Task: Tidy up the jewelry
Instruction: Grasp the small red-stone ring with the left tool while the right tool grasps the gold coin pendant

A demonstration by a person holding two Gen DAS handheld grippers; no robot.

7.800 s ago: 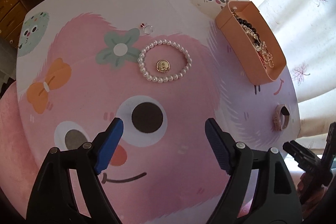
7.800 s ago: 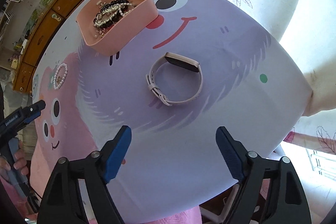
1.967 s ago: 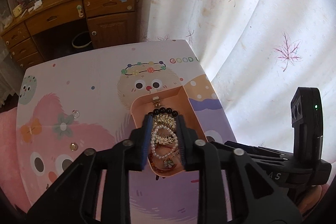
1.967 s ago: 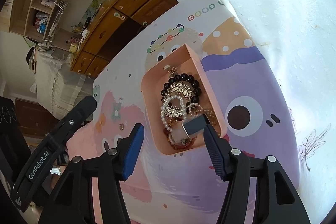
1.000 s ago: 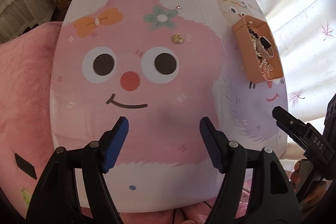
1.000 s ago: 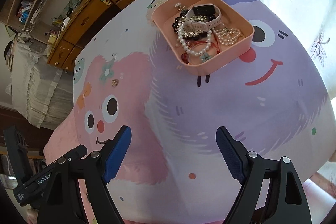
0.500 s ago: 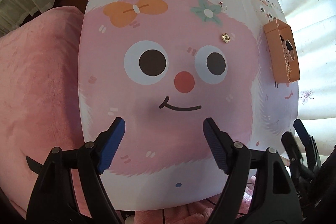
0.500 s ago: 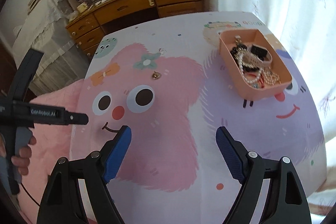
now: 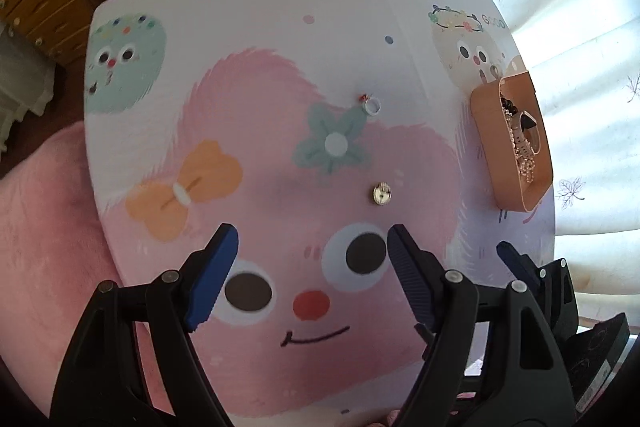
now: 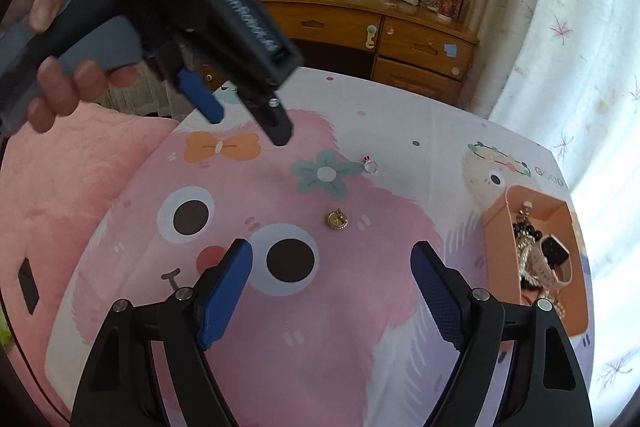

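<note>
Above the cartoon-printed pink table mat (image 9: pixel 256 107), the left gripper (image 9: pixel 308 267) hangs with its blue-padded jaws spread wide and nothing between them. Ahead of its right finger, and apart from it, lies the small round gold pendant (image 9: pixel 381 193) on the pink area of the mat. Farther ahead, at the tip of the printed green flower, sits the small silver ring with a red stone (image 9: pixel 371 105), well apart from the pendant. Along the right edge of the mat stands the peach rectangular plastic tray (image 9: pixel 486 131), holding a heap of beaded bracelets, chains and a pale pink wristband with a dark face (image 9: pixel 527 131).

From the right wrist view, the right gripper (image 10: pixel 332 281) is likewise spread open and empty, poised over the printed eye of the pink face. The gold pendant (image 10: pixel 337 219) lies ahead of the gap between its fingers, nearer the middle than either pad, and touches neither. The ring (image 10: pixel 370 166) rests beyond it beside the flower print. The tray (image 10: pixel 496 227) stands to the right of the right finger, the wristband (image 10: pixel 554 261) uppermost in it. The left gripper (image 10: pixel 248 115), held in a hand (image 10: pixel 60 79), hangs in the air at upper left, above the mat's far-left part. A wooden desk with drawers (image 10: pixel 400 35) stands behind the table.
</note>
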